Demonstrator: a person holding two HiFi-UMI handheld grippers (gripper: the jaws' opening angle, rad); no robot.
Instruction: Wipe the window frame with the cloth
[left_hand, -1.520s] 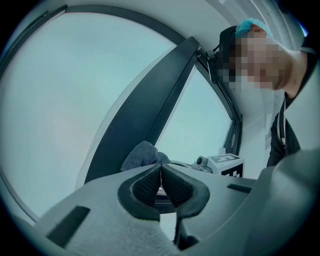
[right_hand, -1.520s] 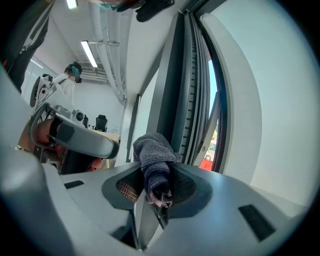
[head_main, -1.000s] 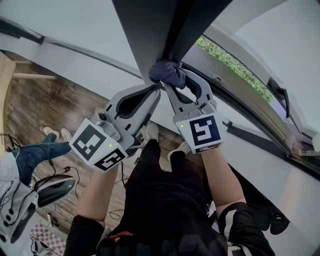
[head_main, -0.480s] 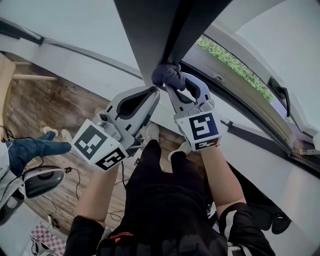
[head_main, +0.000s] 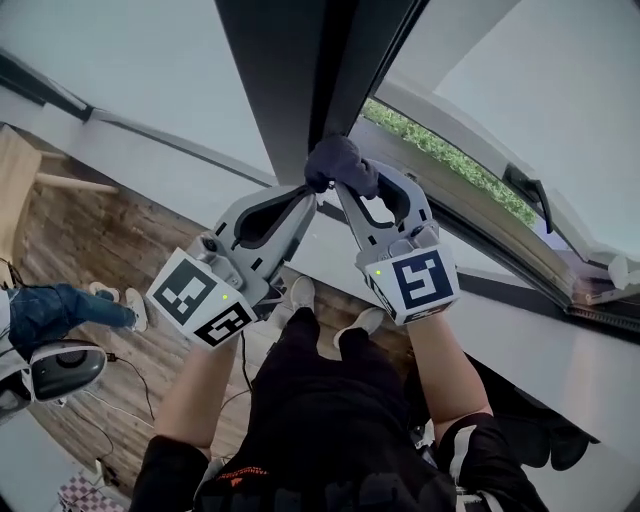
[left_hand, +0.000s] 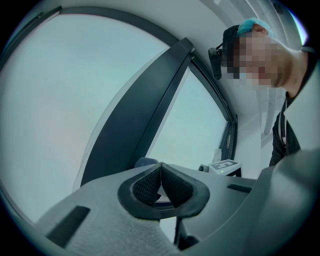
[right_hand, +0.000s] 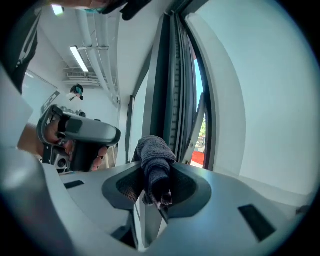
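Observation:
A dark grey cloth (head_main: 338, 164) is bunched up against the dark window frame (head_main: 300, 80), which runs up from the middle of the head view. My right gripper (head_main: 345, 185) is shut on the cloth (right_hand: 154, 161), which sticks out past the jaws toward the frame (right_hand: 172, 80). My left gripper (head_main: 312, 190) is just left of the cloth, its tips close beside it, shut with nothing between its jaws. In the left gripper view the frame (left_hand: 135, 115) rises as a dark bar and a bit of the cloth (left_hand: 145, 162) shows behind the pads.
An open window sash with a dark handle (head_main: 528, 188) lies to the right, greenery (head_main: 440, 155) beyond it. Below are a wooden floor (head_main: 90, 250), a person's jeans leg (head_main: 55, 305) and a device with cables (head_main: 60, 365) at the left.
Both grippers and the cloth have slid a little way up along the frame. The view has shifted, and the jeans leg at the left has moved back.

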